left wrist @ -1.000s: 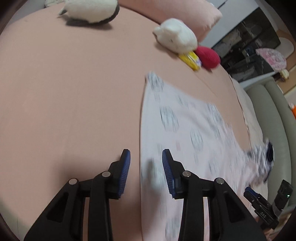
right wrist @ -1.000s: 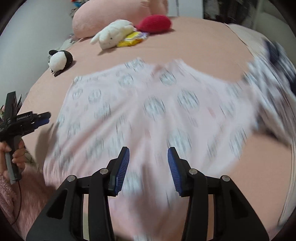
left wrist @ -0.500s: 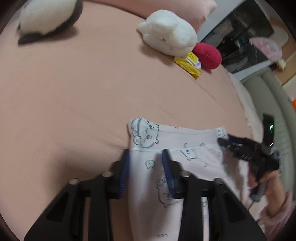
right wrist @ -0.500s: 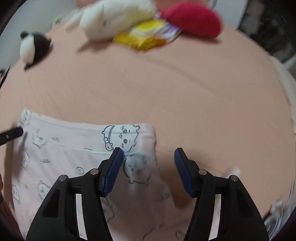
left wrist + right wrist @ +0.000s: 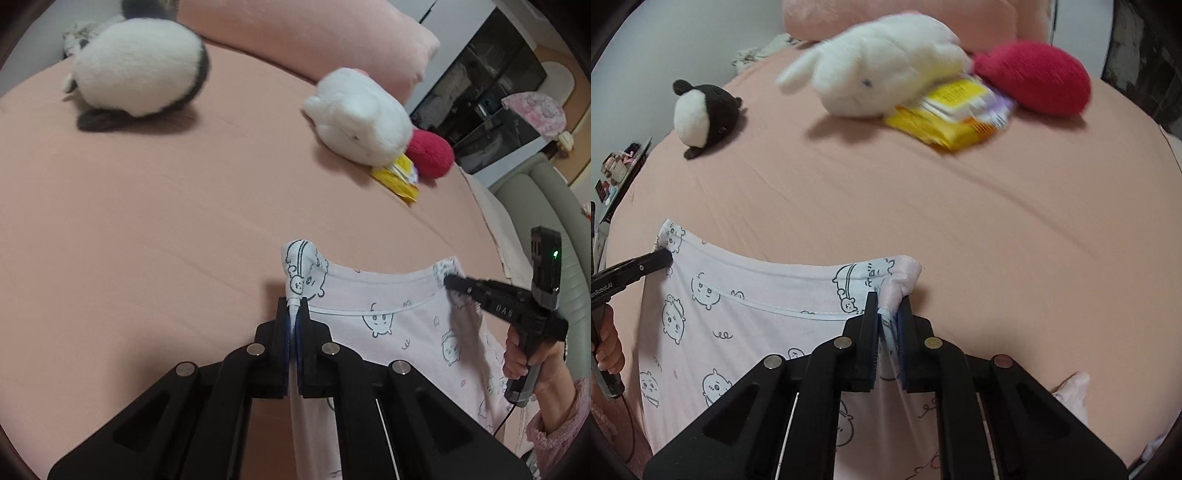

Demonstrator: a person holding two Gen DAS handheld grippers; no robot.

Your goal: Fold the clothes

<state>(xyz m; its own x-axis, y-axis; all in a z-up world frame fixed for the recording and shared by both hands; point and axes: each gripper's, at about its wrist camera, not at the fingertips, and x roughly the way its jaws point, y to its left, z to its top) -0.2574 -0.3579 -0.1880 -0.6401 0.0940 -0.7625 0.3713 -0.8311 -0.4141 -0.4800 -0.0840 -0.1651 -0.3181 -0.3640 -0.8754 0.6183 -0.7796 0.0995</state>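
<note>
A pale pink garment (image 5: pixel 399 325) printed with small cartoon faces lies on the peach bed sheet (image 5: pixel 147 229). My left gripper (image 5: pixel 294 310) is shut on one top corner of it, the cloth bunched between the blue pads. The right gripper (image 5: pixel 887 310) is shut on the other top corner of the garment (image 5: pixel 746 325), with a fold of fabric pinched between its pads. Each wrist view shows the other gripper at the garment's opposite corner, held by a hand in a pink sleeve (image 5: pixel 554 424).
At the head of the bed lie a black-and-white plush (image 5: pixel 140 74), a white plush rabbit (image 5: pixel 879 77), a yellow packet (image 5: pixel 956 118), a red knitted ball (image 5: pixel 1034 77) and a pink pillow (image 5: pixel 314 33). Dark shelving (image 5: pixel 491 96) and a grey couch (image 5: pixel 546 206) stand beyond the right bed edge.
Both grippers have travelled up the garment to its top corners and closed on them. The garment, blurred a second ago, now hangs stretched between the two grips.
</note>
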